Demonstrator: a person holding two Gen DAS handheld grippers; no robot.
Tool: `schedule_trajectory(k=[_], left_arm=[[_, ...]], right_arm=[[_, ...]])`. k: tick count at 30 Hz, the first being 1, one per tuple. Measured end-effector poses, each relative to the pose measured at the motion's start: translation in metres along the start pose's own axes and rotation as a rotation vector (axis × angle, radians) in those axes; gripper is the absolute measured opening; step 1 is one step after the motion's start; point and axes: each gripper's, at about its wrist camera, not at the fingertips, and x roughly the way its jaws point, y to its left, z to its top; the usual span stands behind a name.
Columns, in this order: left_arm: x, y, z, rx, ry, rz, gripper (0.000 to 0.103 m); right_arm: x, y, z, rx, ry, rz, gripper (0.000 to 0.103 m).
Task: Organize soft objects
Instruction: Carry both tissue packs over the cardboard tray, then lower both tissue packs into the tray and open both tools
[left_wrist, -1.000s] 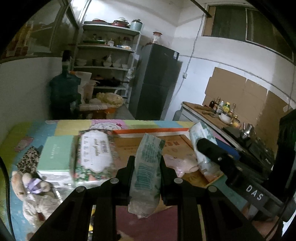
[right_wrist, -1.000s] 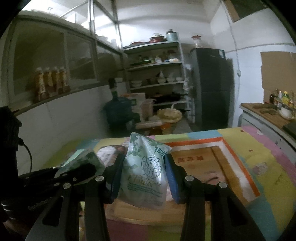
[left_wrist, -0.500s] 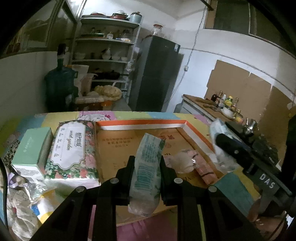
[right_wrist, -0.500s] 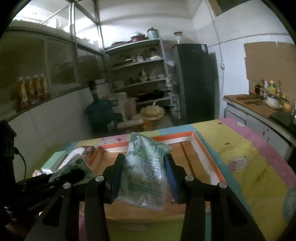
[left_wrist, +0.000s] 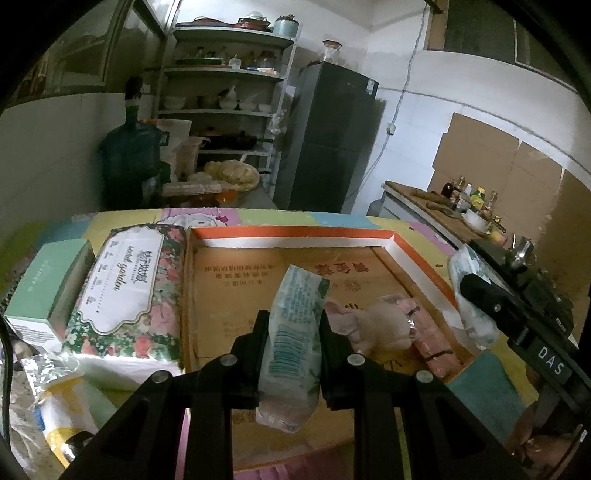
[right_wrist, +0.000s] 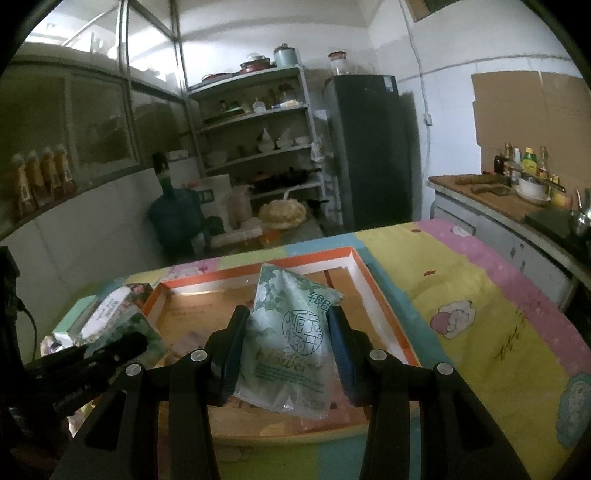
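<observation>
1. Over the last second both hands carried their loads forward and a little down. The orange-rimmed cardboard tray, which had sat farther off, now lay directly under both grippers.
2. The left gripper was clamped on a slim white-and-teal tissue pack, held upright, its lower end hanging past the jaws over the tray's near edge.
3. The right gripper was squeezed shut on a pale green tissue pouch, standing tilted between the blue pads, above the tray's near half.
4. That probably means the carry was almost over and lowering and release came next.
5. In the left view, a small plush toy with a pink wrapped item already lay in the tray at about 3 o'clock of the left pack, so that corner was taken.
6. The tray floor from 10 to 12 o'clock was bare and looked like the freest place to set down.
7. The floral tissue pack and mint box stood outside the tray's left rim at 9 o'clock, close to the wall.
8. The two grippers hung close side by side; spreading them could knock one pack against the other.
</observation>
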Motion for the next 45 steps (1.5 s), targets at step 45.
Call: schedule_trajectory(k=[45], left_arm=[[0.014,0.008,0.006,-0.058,-0.019,0.043,0.059]], right_arm=[[0.049,-0.022,-0.001,0.055,0.107,-0.002,0.064]])
